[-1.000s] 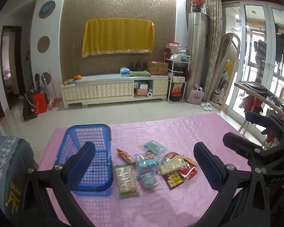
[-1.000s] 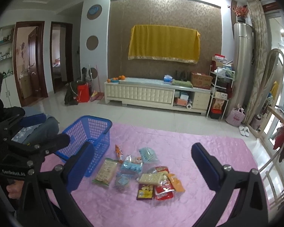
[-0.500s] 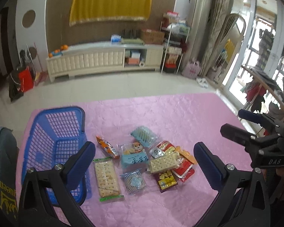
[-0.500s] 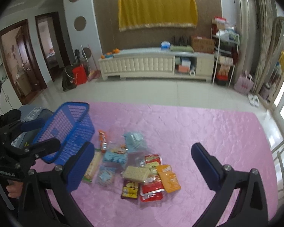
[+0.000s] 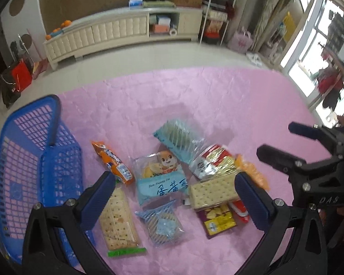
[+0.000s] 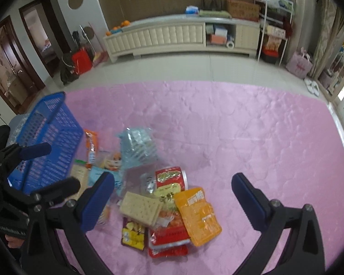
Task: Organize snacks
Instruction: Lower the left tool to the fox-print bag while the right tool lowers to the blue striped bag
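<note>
Pink cloth [image 5: 217,96] — blue basket [image 5: 29,160] holds nothing; both claws gape, unladen.

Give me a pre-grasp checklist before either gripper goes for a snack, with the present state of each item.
1. Left gripper open and holding nothing: ok.
2. Right gripper open and holding nothing: ok.
3. Blue plastic mesh basket holds no snacks, so there is room: ok.
4. Basket upright on the pink quilted cloth: ok.
5. Snacks separated for a clean pick: not ok; the pale cracker pack lies on the red packets.
6. Orange pouch free on top: ok.
</note>
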`<state>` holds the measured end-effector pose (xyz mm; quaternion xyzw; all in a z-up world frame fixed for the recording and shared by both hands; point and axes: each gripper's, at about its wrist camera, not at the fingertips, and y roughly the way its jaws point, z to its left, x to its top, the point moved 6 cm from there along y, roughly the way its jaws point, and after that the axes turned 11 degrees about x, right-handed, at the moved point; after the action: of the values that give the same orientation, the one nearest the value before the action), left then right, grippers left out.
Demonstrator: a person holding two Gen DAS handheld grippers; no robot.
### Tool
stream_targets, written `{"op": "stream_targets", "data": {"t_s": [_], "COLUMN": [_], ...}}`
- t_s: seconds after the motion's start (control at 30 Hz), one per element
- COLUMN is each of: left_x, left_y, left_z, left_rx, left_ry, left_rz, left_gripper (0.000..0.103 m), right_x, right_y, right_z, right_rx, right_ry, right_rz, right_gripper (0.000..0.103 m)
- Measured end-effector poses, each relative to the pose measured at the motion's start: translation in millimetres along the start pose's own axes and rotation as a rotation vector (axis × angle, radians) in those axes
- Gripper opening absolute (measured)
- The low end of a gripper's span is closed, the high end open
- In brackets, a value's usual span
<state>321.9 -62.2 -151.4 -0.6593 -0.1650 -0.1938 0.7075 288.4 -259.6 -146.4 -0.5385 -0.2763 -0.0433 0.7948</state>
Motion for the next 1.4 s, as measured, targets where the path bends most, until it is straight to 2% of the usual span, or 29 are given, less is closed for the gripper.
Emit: {"op": "stream_targets", "data": {"t_s": [0.17, 0.5, 0.67, 0.9, 0.97, 1.03, 1.13, 1.4], "left_x": [0, 1, 0, 9, 10, 12, 12, 4], "left_y": [27, 78, 99, 109, 108, 103, 93, 55], "left_z": [0, 13, 19, 12, 10, 3, 3, 28], "left_rx": [-0.001, 0.008, 0.03, 0.096, 0.1, 0.067, 0.064, 0.024], "left_ry": [0.029, 0.003, 0.002, 0.084, 0.094, 0.088, 0.087, -0.007], "left_rz": [0.041, 0.148, 0.207, 0.215, 0.221, 0.213, 0.207, 0.153], "left_gripper": [0.103, 0.103, 0.103, 0.103, 0.098, 0.077, 0.072, 0.072], "right_x": [-2, -3, -5, -3, -3, -2, 1, 9], "right_y": [27, 58, 66, 69, 69, 68, 67, 68], "right_z": [-12, -29, -33, -34, -34, -33, -31, -11], "right_rx": [-0.004, -0.019, -0.003, 0.005, 0.007, 0.011, 0.021, 0.104], "right_ry": [0.013, 0.017, 0.031, 0.028, 0.028, 0.026, 0.024, -0.025], "right_rz": [0.054, 0.092, 0.107, 0.114, 0.114, 0.114, 0.116, 0.124], "right_gripper": [0.103, 0.103, 0.103, 0.103, 0.103, 0.103, 0.103, 0.103]}}
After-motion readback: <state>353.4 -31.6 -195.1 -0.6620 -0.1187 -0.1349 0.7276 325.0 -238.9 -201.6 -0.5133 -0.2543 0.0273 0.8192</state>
